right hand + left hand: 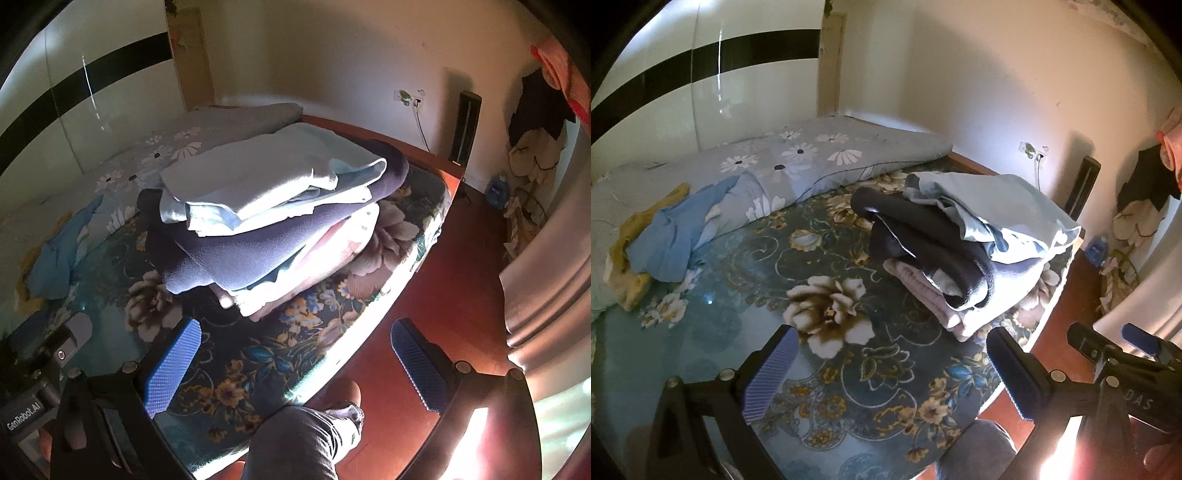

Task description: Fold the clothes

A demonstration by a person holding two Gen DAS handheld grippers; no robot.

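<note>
Nearby, on the floral-sheeted bed [738, 266], a folded stack of pale-blue, navy and pink clothes [266, 221] sits; left gripper [890, 376] and right gripper [295, 362] hover, jaws apart, empty.

Blue shirt [670, 236] hides most of the yellow garment [629, 229].

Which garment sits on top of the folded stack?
The light blue garment; the dark navy one lies under it, the pink one at the bottom.
</note>
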